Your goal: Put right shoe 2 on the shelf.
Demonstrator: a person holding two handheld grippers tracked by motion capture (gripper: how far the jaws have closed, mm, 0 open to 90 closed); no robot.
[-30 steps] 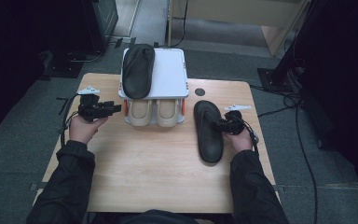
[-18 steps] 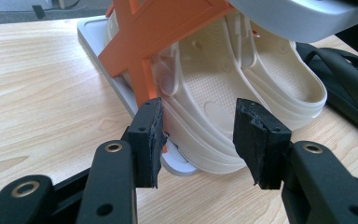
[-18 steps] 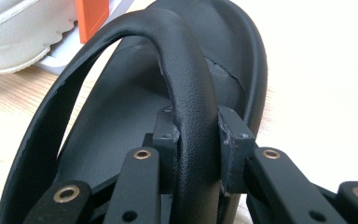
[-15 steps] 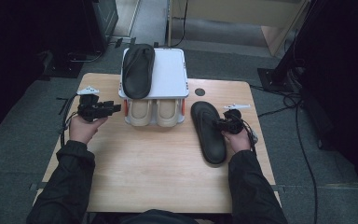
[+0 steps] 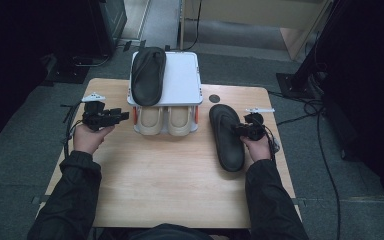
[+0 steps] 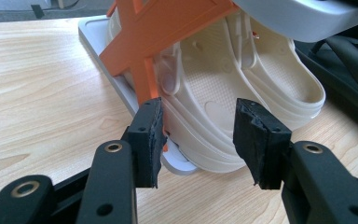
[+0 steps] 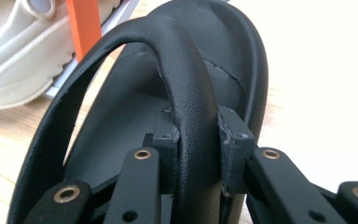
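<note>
The right gripper (image 7: 198, 135) has just been closing and its fingers (image 7: 165, 135) now clamp the strap of the black sandal (image 5: 226, 136) lying on the worktop (image 5: 180, 180). The left gripper (image 6: 198, 135) hangs released, its fingers apart just before the cream shoes (image 6: 242, 88). This looks like the grasp step; next likely calls for lifting the sandal onto the rack (image 5: 182, 82) beside its mate (image 5: 148, 75).

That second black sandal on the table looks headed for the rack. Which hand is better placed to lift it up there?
The right. Its tongs have just closed on the strap of the black sandal. The left tongs are open, empty, beside the rack, across the table from that sandal.
</note>
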